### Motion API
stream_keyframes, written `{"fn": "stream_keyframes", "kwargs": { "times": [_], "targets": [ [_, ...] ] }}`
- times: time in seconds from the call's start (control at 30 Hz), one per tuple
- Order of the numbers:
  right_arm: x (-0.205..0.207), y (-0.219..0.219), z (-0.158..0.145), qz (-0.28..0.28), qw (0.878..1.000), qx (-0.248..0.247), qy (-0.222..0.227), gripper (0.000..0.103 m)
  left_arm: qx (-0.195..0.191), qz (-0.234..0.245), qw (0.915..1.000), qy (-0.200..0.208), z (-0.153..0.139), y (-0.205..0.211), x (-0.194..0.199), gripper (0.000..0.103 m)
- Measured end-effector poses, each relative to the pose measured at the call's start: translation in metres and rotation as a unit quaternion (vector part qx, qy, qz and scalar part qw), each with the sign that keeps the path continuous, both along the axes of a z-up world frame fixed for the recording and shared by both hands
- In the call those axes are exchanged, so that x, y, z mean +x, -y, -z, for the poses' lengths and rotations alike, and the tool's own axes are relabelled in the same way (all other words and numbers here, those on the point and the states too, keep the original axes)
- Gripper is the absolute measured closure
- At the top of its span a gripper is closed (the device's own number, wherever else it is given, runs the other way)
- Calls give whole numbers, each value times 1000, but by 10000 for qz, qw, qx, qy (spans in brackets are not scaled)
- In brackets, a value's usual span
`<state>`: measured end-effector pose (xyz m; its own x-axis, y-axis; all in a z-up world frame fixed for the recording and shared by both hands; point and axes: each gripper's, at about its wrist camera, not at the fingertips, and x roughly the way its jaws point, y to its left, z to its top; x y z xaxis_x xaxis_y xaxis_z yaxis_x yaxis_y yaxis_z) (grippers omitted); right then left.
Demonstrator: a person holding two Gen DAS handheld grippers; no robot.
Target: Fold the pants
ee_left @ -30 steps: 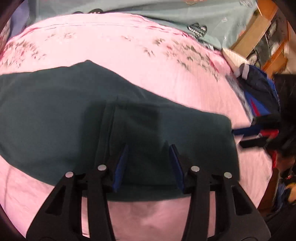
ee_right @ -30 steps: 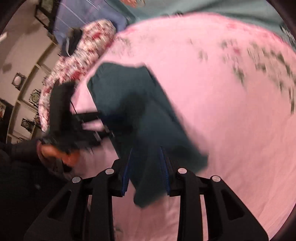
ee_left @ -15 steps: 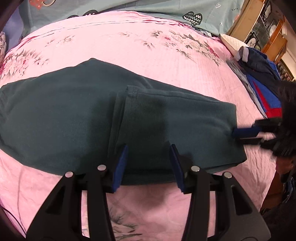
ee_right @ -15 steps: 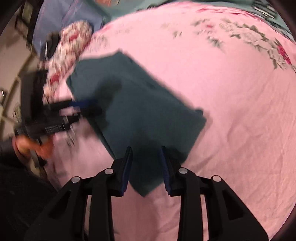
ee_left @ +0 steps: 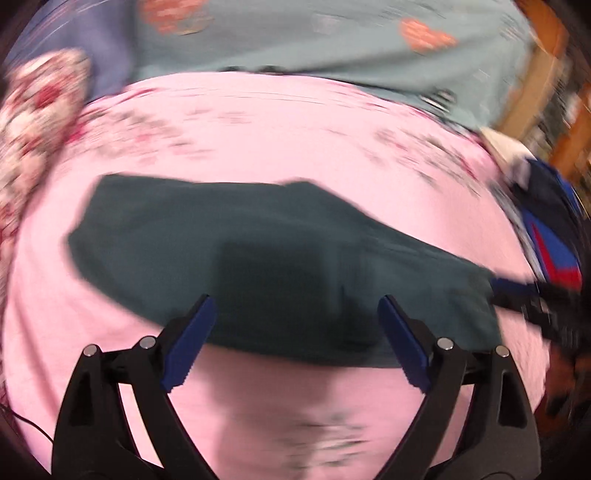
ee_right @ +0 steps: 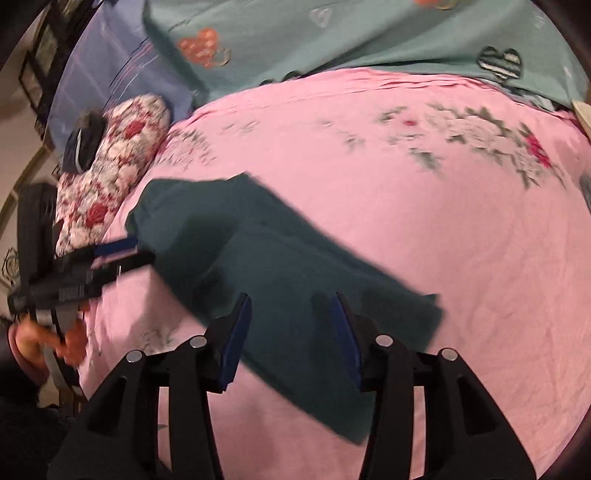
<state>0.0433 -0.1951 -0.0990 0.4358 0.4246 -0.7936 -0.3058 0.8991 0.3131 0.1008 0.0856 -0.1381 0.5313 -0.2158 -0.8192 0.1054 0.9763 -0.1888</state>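
Already the dark green pants lie folded flat on the pink bed; both grippers, left and right, have just been opening, fingers empty; perhaps one fold remains toward nine o'clock.

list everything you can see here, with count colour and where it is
pants: 1, dark green, folded flat on the sheet
sheet: 1, pink floral, covers the bed
quilt: 1, teal with hearts, far side
pillow: 1, red and white floral, left end in the right wrist view
jacket: 1, blue and red, right edge in the left wrist view
left claw: 1, black, blue pads, open, above the pants, jaws just opening
right claw: 1, same, open, nothing gripped, jaws just opening
hand: 1, behind the left claw
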Motion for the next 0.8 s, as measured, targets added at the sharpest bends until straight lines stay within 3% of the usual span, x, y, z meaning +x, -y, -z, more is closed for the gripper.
{"fn": "stream_keyframes", "kwargs": {
  "times": [0.13, 0.27, 0.37, 0.53, 0.8],
  "targets": [
    [-6, -77, 3, -554, 9984, -135, 21, 56, 8, -841, 9964, -134, -2, -86, 17, 12],
    [-1, -163, -6, -1161, 9912, -413, 481, 54, -270, -1621, 9864, -33, -12, -180, 18, 12],
    [18, -225, -8, -1503, 9834, -594, 822, 53, -368, -1942, 9803, 36, -12, -226, 13, 12],
    [60, -308, 5, -1683, 9805, -681, 752, 54, -682, -2094, 9754, 10, -4, -263, 2, 12],
    [105, -376, 48, -1570, 9800, -1123, 491, 53, -684, -1694, 9830, 189, -7, -262, -14, 12]
  ]
}}
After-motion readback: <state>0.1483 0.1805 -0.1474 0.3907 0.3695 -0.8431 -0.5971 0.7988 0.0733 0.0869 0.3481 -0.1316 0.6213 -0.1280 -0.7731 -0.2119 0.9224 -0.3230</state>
